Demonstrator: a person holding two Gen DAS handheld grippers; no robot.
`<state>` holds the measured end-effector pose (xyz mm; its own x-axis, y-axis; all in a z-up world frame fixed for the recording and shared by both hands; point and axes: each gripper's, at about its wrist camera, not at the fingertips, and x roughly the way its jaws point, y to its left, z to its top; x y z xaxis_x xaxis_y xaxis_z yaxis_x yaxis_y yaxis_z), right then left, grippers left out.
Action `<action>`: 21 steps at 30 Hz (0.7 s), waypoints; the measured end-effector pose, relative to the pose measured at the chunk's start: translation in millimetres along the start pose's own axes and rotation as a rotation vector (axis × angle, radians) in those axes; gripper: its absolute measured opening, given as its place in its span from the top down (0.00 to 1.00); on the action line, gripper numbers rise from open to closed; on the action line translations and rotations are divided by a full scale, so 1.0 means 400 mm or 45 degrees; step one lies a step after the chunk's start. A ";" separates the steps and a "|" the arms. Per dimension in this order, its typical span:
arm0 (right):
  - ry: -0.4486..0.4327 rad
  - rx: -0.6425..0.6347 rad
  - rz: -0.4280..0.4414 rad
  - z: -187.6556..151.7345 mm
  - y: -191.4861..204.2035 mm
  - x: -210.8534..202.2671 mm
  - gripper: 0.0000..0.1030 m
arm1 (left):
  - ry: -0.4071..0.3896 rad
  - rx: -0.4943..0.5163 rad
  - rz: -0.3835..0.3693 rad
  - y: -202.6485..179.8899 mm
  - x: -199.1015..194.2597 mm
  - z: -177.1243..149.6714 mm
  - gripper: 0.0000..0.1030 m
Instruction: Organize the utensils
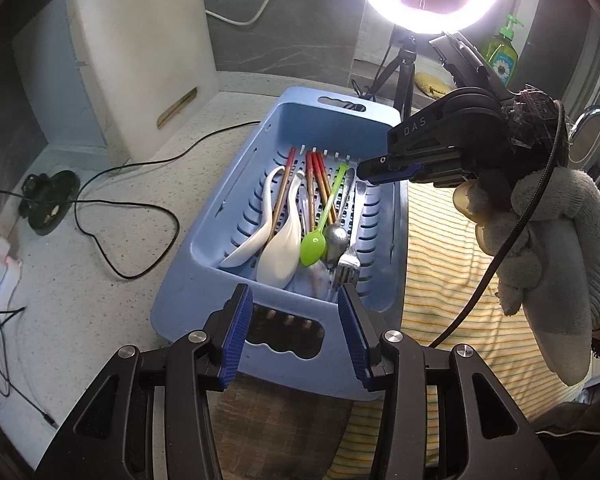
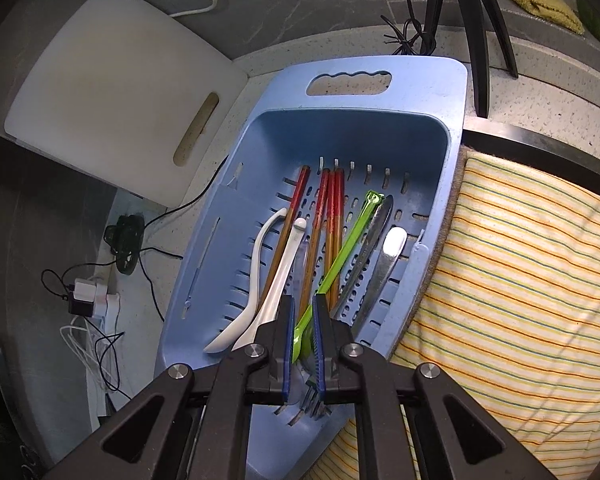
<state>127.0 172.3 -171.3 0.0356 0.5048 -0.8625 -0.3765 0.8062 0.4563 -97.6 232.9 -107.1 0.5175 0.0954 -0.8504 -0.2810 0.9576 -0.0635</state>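
My left gripper (image 1: 296,336) has black angular arms, round silver screws (image 1: 127,351) and ribbed blue pads (image 1: 236,336). My right gripper (image 1: 374,170) is the same black make, lettered "DAS", its body wrapped in black tape (image 1: 536,120), with a black cable (image 1: 512,236) trailing off. My hand (image 1: 540,236) wears a grey knit glove.
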 end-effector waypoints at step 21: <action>-0.178 -0.322 -0.064 -0.074 0.010 -0.175 0.52 | -0.049 -0.058 0.062 -0.048 -0.034 0.001 0.37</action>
<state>95.6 131.0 -115.6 0.1808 0.5180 -0.8360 -0.5895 0.7375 0.3295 -98.8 213.3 -94.1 0.5329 0.1526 -0.8323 -0.3422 0.9384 -0.0471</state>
